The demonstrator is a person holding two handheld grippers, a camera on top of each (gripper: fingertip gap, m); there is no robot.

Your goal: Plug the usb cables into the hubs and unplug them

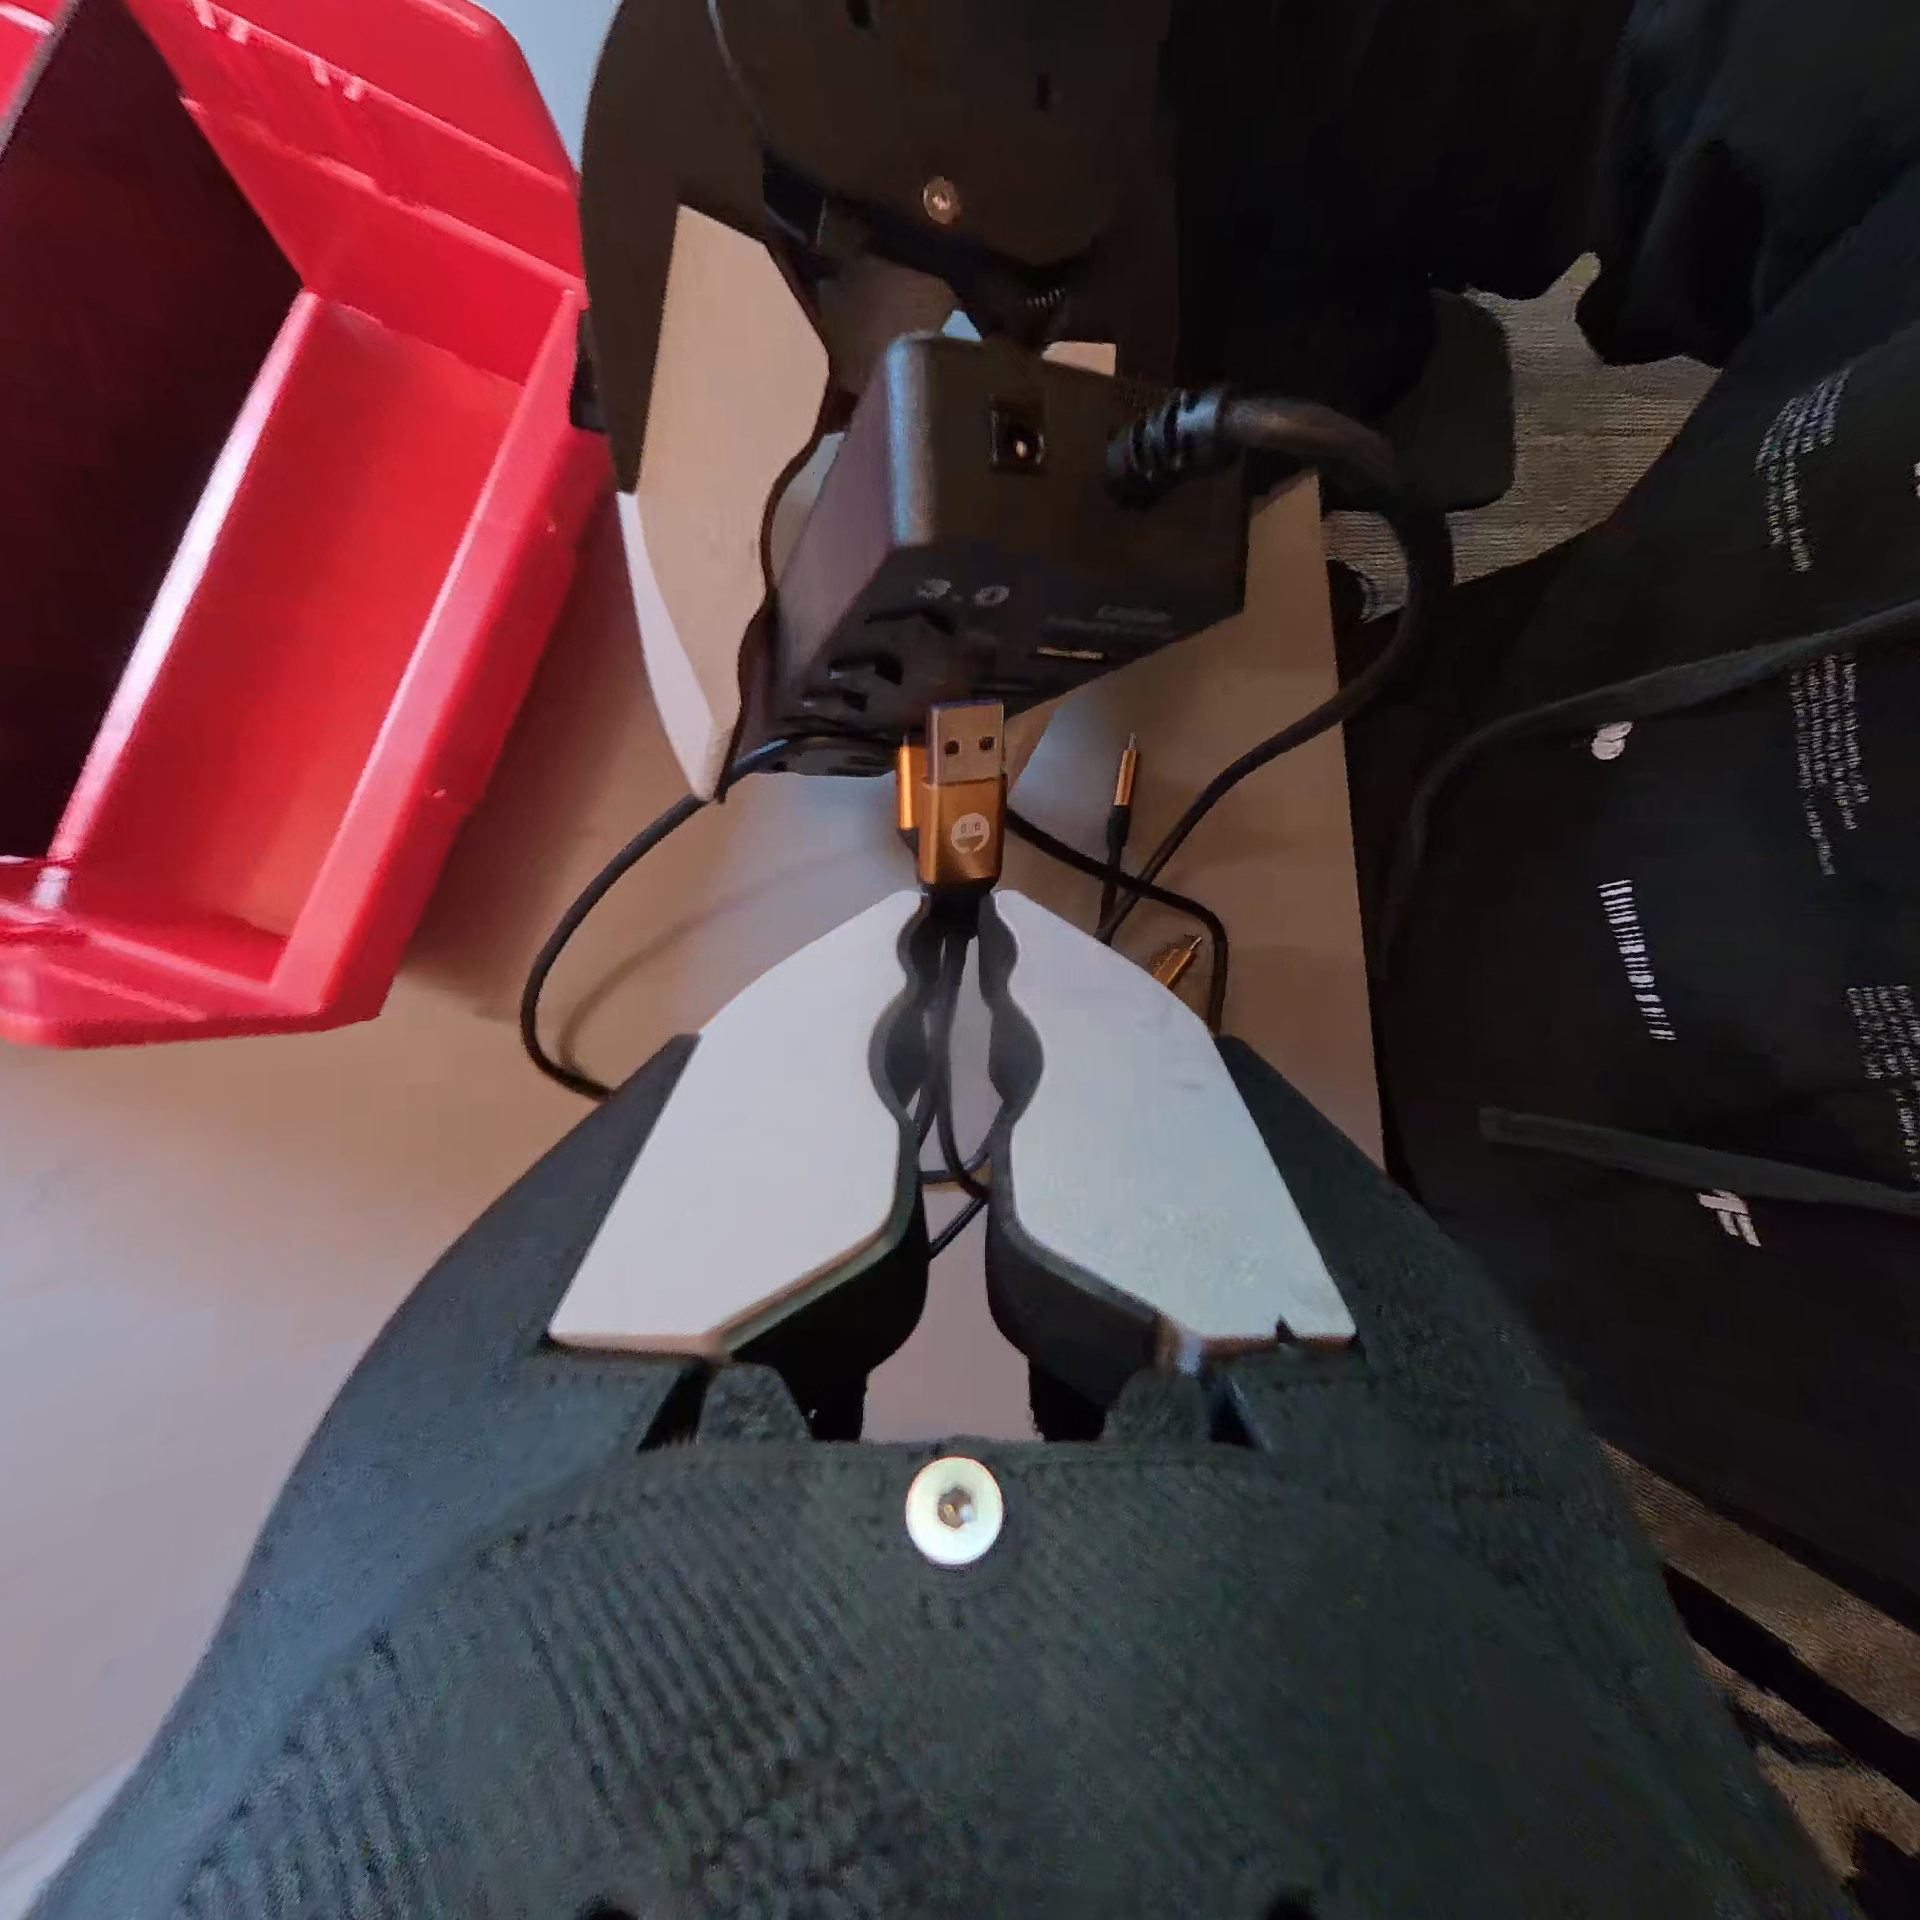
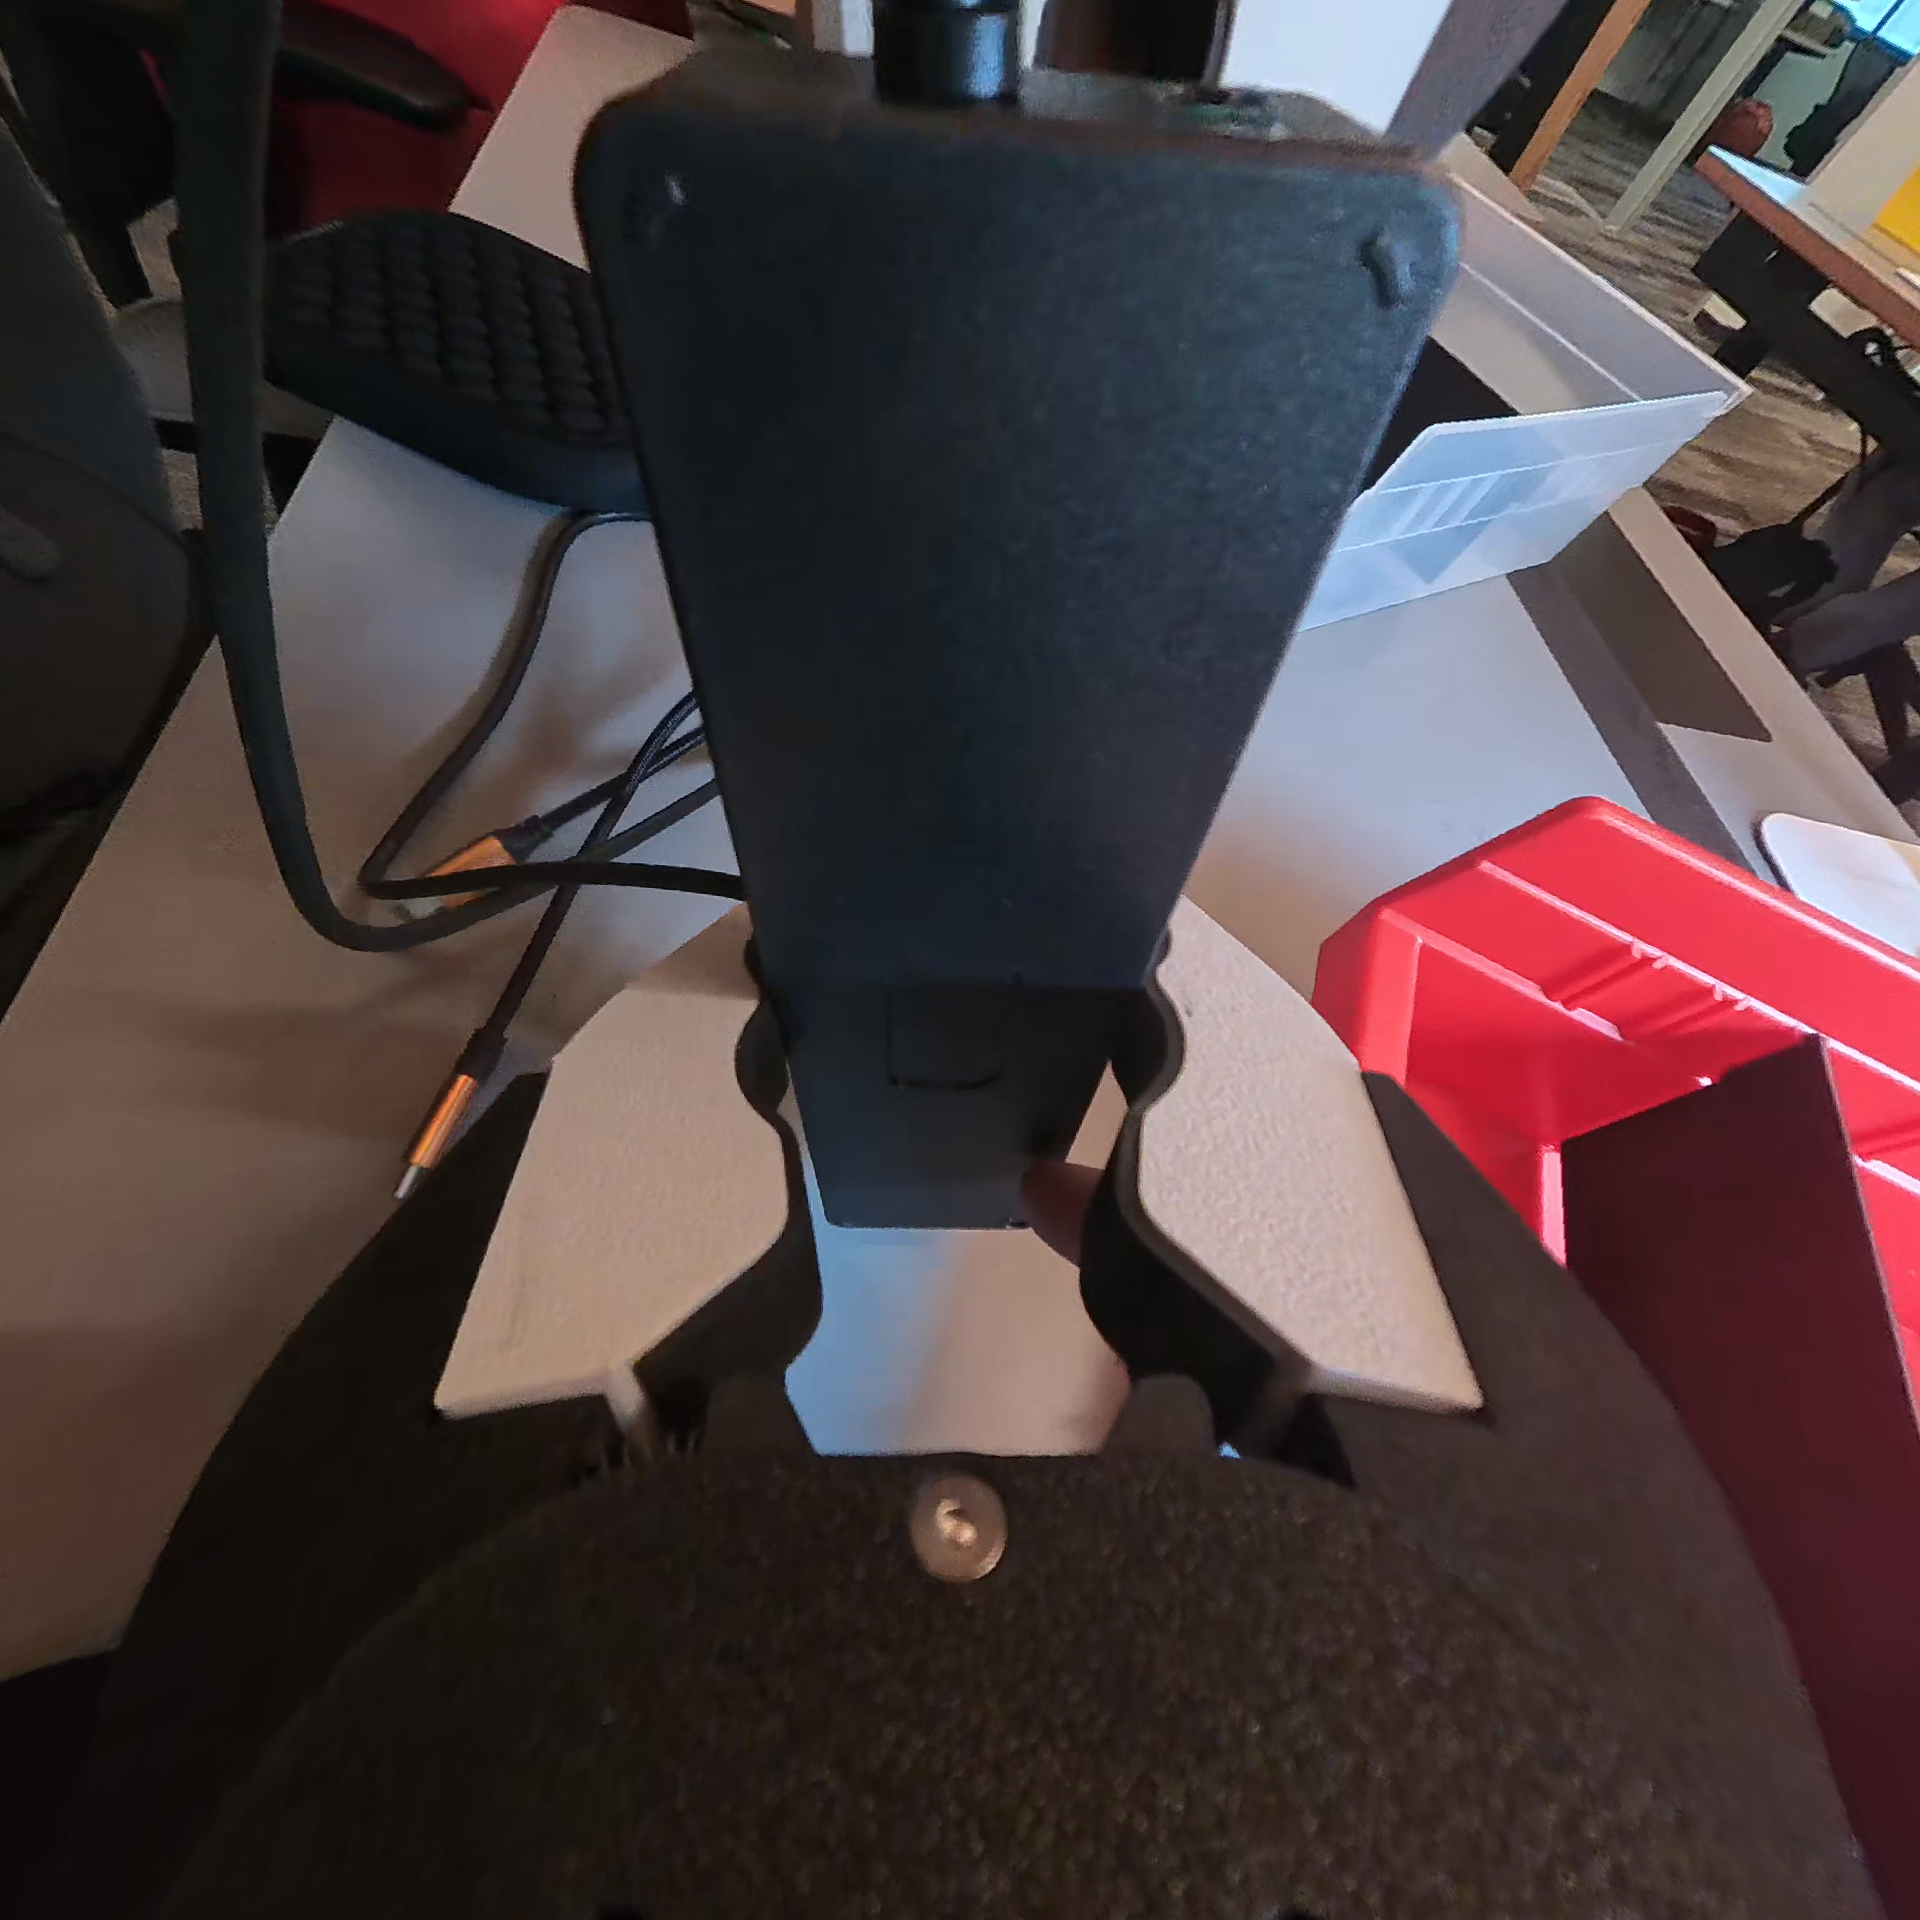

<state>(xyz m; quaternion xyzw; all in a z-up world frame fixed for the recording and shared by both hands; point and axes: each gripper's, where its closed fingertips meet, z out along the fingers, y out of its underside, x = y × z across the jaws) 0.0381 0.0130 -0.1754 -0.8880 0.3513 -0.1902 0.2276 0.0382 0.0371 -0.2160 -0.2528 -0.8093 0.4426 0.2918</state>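
Pale table (image 1: pixel 260 1195) carries a red bin (image 1: pixel 312 520) and loose black cables. Over it, the left gripper (image 1: pixel 951 914) has its fingers clamped on the cable just behind an orange USB plug (image 1: pixel 958 800), its tip just short of the black hub (image 1: pixel 997 561). The right gripper (image 2: pixel 951 1101) grips that hub's end. Insertion seems in hand; next, the plug likely needs lining up with a port, then pushing in.

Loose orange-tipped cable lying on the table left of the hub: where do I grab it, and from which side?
Grip the orange connector shell across its narrow sides, coming from above. It lies flat on the table, cord trailing away, tip free.
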